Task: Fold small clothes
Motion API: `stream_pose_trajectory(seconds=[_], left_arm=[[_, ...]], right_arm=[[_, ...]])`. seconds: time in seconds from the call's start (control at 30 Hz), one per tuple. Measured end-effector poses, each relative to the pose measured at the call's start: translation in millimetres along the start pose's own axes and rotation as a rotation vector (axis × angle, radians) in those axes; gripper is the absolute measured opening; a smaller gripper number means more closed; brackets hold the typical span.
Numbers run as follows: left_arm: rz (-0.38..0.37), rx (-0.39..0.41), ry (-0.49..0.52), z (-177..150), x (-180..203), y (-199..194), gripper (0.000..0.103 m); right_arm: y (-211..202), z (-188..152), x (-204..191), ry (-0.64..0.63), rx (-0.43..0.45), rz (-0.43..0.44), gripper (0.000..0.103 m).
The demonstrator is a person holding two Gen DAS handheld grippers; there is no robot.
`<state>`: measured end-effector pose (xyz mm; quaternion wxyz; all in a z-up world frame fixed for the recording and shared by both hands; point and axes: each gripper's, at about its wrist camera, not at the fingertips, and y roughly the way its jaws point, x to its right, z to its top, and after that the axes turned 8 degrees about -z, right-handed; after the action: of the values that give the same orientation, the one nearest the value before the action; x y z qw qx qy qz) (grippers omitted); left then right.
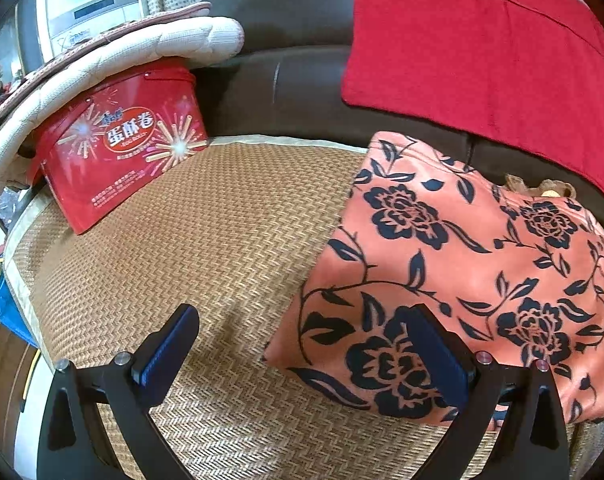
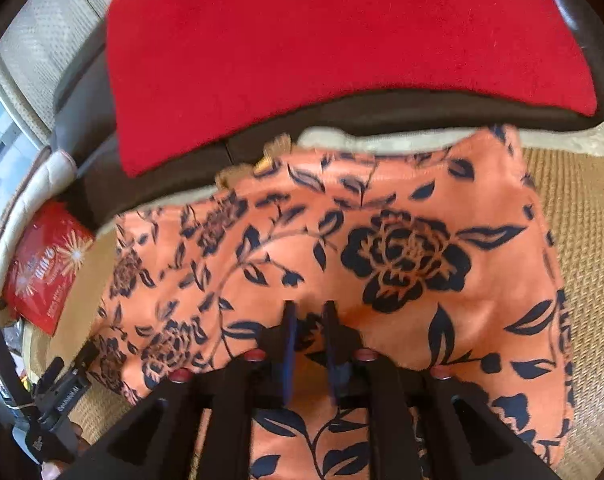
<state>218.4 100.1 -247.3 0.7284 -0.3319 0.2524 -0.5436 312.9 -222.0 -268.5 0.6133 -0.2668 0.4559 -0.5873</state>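
Note:
An orange garment with a black flower print point(image 1: 454, 264) lies folded on a woven mat point(image 1: 206, 248); it fills the right wrist view point(image 2: 382, 248). My left gripper point(image 1: 302, 328) is open, its right finger over the garment's near left corner, its left finger over bare mat. My right gripper point(image 2: 310, 320) hovers over the garment's middle with its fingers nearly together; a narrow gap shows between them and no cloth is visibly pinched. The left gripper also shows at the lower left of the right wrist view point(image 2: 68, 384).
A red cloth point(image 1: 482, 40) hangs over the dark sofa back point(image 1: 294, 92) behind the garment. A red tin box point(image 1: 122, 144) stands at the mat's far left under a quilted white pad point(image 1: 114, 56). A small brown item point(image 1: 542, 188) peeks out behind the garment.

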Motion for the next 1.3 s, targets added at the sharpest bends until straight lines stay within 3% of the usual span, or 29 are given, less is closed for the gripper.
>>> stream_pose_trajectory(seconds=[0.07,0.13,0.23,0.37,0.47,0.63,0.8,0.87,1.0,1.1,1.17,1.3], left_arm=[[-0.014,0.001,-0.022,5.3,-1.4,-2.2,0.103],[-0.045,0.003,-0.050,9.2,-4.1,-4.7,0.103],[-0.065,0.023,-0.089,8.1,-12.2,-15.8,0.103],[-0.041,0.027,-0.134,1.8,-38.6,-21.7,0.103],[-0.039,0.002,-0.191,-7.4,-64.1,-22.2,0.103],[-0.139,-0.061,-0.284,-24.6,-91.8,-17.4,0.102],[-0.262,-0.085,-0.246,-25.4,-80.4,-10.3,0.079],[-0.320,-0.109,-0.275,-24.8,-78.8,-3.6,0.071],[-0.392,-0.164,-0.337,-21.6,-73.4,16.7,0.071],[-0.434,-0.165,-0.334,-14.4,-62.6,25.3,0.073],[-0.458,-0.169,-0.327,-9.7,-54.3,31.7,0.079],[-0.477,-0.147,-0.329,-4.3,-44.7,39.1,0.079]], right_arm=[[5.9,-0.1,2.9,0.001,-0.021,0.033,0.050],[-0.3,2.0,6.9,0.015,0.009,0.048,0.054],[-17.1,4.5,14.5,0.017,0.088,0.019,0.054],[-37.2,-1.3,27.3,0.074,0.138,0.074,0.054],[-53.2,-16.9,22.4,0.049,0.168,0.085,0.039],[-58.8,-36.6,1.6,0.040,0.152,0.112,0.037],[-56.2,-65.5,-9.5,0.053,0.095,0.100,0.037],[-52.7,-69.1,-12.5,0.039,0.092,0.072,0.037],[-46.2,-65.2,-11.5,0.046,0.095,0.097,0.037],[-41.5,-61.9,-18.3,0.041,0.094,0.122,0.037],[-38.1,-59.7,-24.0,0.036,0.093,0.127,0.037],[-29.8,-55.6,-32.6,0.028,0.092,0.136,0.037]])
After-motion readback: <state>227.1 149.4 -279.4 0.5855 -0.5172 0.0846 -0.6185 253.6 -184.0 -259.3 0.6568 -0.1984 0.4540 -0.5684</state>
